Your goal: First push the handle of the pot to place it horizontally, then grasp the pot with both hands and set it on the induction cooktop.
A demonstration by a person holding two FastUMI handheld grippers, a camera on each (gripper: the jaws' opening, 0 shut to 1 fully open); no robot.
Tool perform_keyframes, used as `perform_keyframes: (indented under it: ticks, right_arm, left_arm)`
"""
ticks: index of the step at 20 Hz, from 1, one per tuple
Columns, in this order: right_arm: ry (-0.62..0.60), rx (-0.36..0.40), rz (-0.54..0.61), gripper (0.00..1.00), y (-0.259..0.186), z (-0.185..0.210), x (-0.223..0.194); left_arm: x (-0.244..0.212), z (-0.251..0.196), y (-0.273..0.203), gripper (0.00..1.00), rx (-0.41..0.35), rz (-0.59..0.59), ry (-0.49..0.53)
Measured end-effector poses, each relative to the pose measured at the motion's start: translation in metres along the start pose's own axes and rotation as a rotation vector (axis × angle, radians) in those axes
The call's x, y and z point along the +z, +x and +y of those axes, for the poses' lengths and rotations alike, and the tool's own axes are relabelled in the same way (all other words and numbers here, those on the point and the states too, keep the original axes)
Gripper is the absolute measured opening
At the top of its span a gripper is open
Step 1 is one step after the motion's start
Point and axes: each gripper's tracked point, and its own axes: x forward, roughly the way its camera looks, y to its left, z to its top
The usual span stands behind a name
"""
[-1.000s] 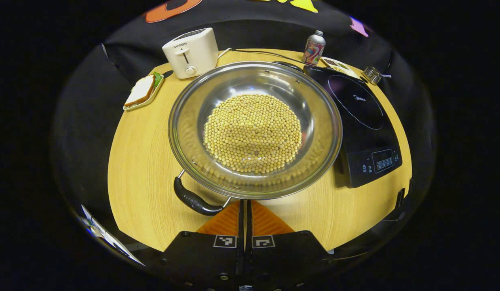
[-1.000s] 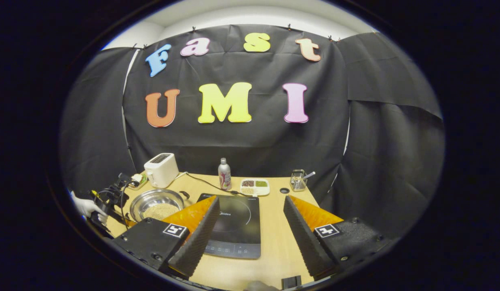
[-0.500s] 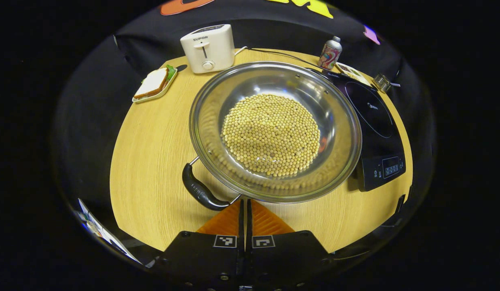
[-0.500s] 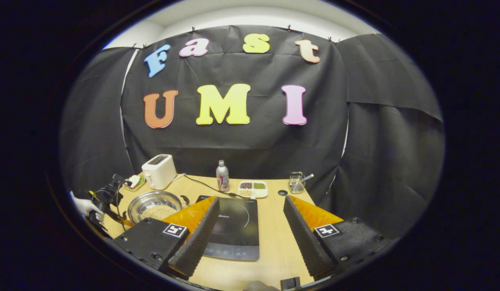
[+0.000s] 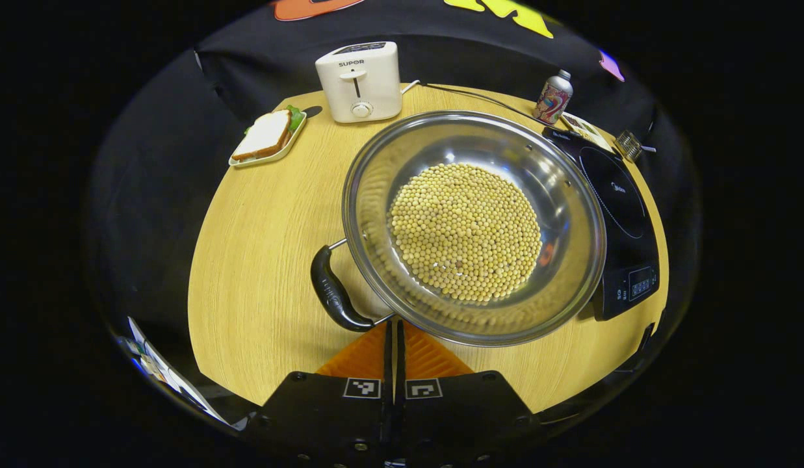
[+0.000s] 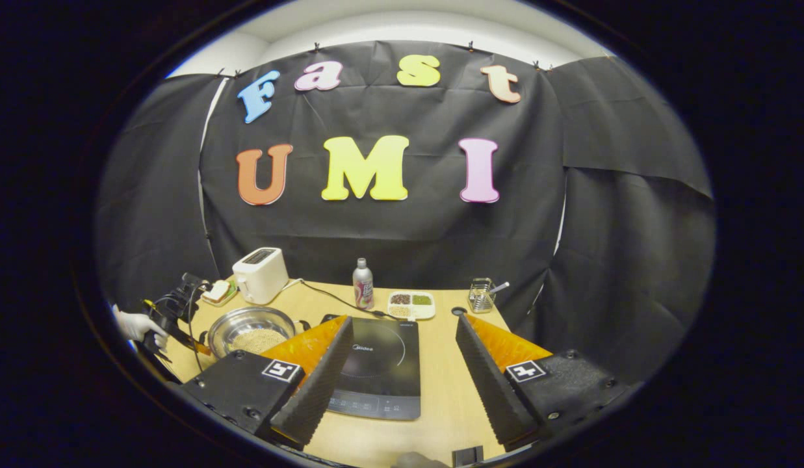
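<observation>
Left gripper (image 5: 395, 331) closed, tips beside pot (image 5: 473, 227) handle (image 5: 337, 296).

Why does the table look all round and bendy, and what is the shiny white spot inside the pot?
In the left gripper view the fisheye lens curves the table edge, and lamp glare gleams on the pot wall above the beans. In the right gripper view things are small but sharp, and the booth wall bows too.

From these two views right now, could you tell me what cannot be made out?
- Left gripper view: whether the left gripper touches the pot handle; contact is unclear.
- Left gripper view: the pot hides the induction cooktop's near-left edge.
- Right gripper view: the right gripper's finger covers part of the pot.
- Right gripper view: the tray's contents are too small.
</observation>
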Motion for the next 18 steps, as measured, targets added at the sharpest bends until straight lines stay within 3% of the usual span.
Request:
perform_keyframes:
  ticks: [18]
  right_arm:
    - [-0.01,-0.005,0.03,0.99,0.002,0.002,-0.006]
  left_arm:
    - [0.037,0.04,0.025,0.0,0.047,-0.04,0.014]
